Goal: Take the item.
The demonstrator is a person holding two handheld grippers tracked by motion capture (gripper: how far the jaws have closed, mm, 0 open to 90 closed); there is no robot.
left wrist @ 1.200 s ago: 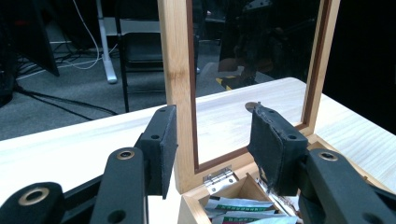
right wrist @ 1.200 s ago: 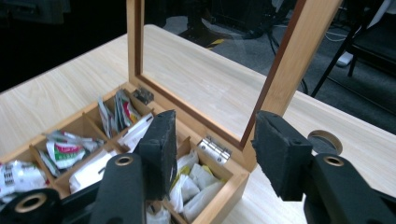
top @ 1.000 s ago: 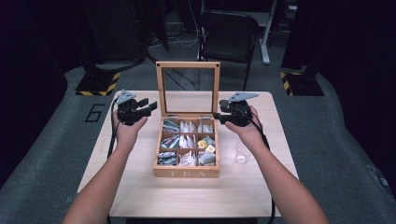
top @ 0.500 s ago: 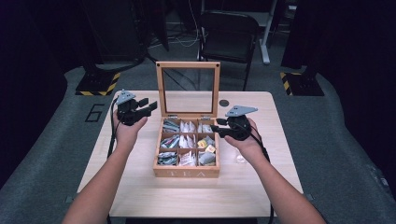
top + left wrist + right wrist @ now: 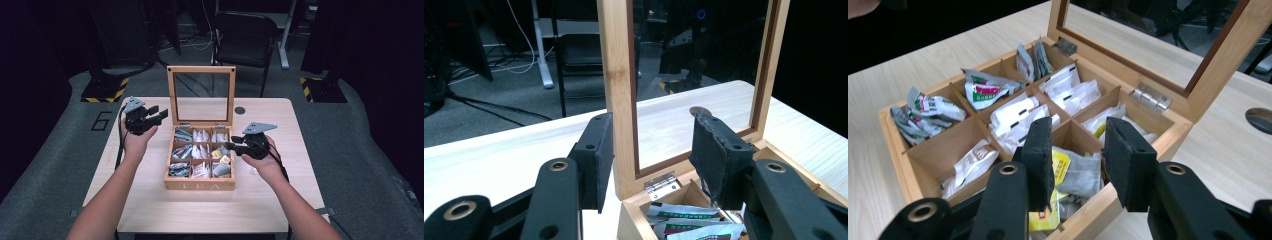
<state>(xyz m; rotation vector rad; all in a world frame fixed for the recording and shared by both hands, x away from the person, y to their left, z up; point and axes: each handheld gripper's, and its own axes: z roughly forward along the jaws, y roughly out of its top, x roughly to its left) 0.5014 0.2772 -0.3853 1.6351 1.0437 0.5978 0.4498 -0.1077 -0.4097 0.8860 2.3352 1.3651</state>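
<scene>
1. Hovering over the right-hand side of an open wooden tea box (image 5: 200, 184), the right gripper (image 5: 231, 146) points in toward the compartments; its jaws have just been closing and stand partly spread, with nothing pinched between them.
2. Seen from the right gripper view, those two black pads (image 5: 1040, 155) frame a grey tea bag (image 5: 1083, 175) with a yellow tag, lying in the compartment at the box's near right side — below the pads, not touching them.
3. The left gripper (image 5: 159, 115) is held just left of the box's upright glass lid (image 5: 202, 95), jaws partly spread and empty.
4. From the left gripper view, the lid's wooden frame (image 5: 616, 90) rises between and beyond the two jaws, apart from both.
5. The box sits at the middle of a light wooden table (image 5: 150, 200) — nine compartments filled with white, green and grey packets (image 5: 983, 90).
</scene>
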